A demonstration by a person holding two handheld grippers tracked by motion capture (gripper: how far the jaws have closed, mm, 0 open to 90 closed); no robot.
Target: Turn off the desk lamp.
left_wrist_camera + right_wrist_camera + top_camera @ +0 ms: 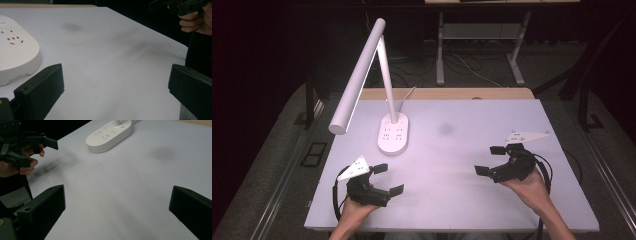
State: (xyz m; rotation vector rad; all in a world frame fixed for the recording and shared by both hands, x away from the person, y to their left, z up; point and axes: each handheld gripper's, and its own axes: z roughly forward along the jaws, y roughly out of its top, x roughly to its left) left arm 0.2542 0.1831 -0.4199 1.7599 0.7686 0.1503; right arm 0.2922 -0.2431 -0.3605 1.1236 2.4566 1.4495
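Desk lamp (384,95) at rear-left of counter (472,195), oval white base (393,134) flat on surface, well apart from both grippers. Left gripper (388,178) nearest it, jaws wide open, empty. Right gripper (491,160) jaws wide open, empty. Likely rigid plastic, smooth, slippery; base probably weighted, top-heavy head bar (357,77). Best hold: thin upright stem (387,85) low near base, or base edge; hinged arm may swing.
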